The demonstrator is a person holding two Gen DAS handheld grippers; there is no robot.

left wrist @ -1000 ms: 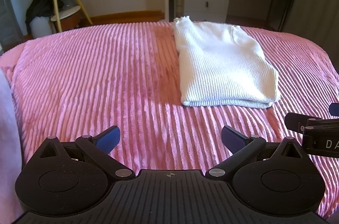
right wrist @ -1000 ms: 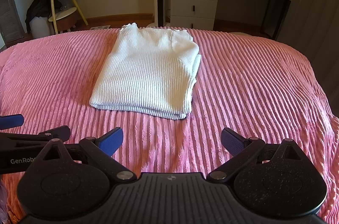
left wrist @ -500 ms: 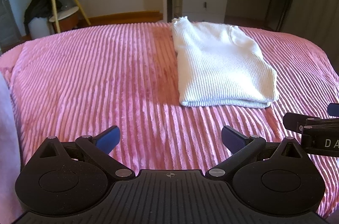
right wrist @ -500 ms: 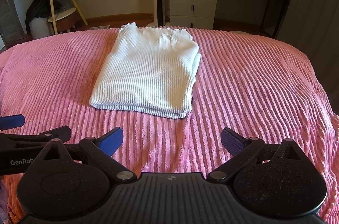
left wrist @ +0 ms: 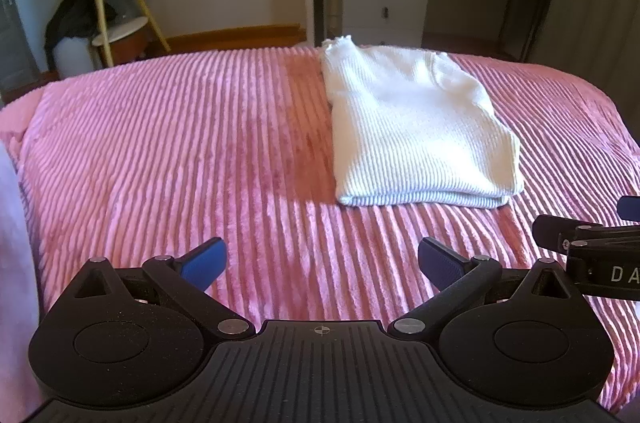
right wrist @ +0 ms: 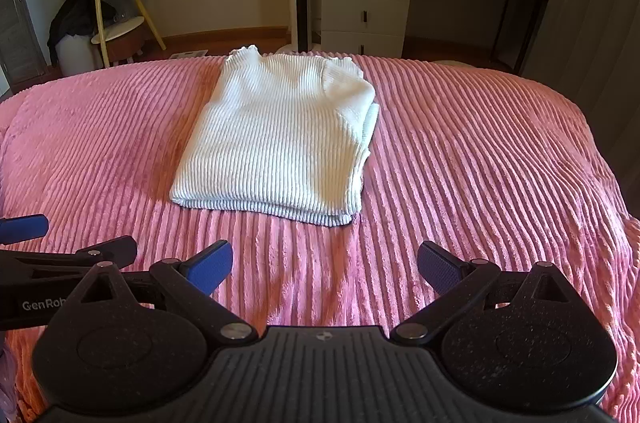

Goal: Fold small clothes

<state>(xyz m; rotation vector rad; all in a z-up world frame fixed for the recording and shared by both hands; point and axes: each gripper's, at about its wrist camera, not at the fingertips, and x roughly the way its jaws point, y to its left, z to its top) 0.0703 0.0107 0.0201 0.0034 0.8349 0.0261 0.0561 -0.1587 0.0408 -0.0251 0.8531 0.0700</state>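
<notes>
White ribbed sweater (right wrist: 280, 139) lies folded, unmoved on pink bedspread (right wrist: 480, 163); left gripper (left wrist: 322, 261) and right gripper (right wrist: 325, 265) stay spread, empty—fold likely complete.

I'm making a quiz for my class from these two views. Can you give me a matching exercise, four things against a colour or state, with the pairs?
Things:
1. sweater
2. bedspread
3. left hand-held gripper
4. nightstand

Descriptions:
A. pink, ribbed
B. grey, with drawers
C. white, folded, lying flat
D. open, holding nothing

Pairs: 1-C, 2-A, 3-D, 4-B
</notes>
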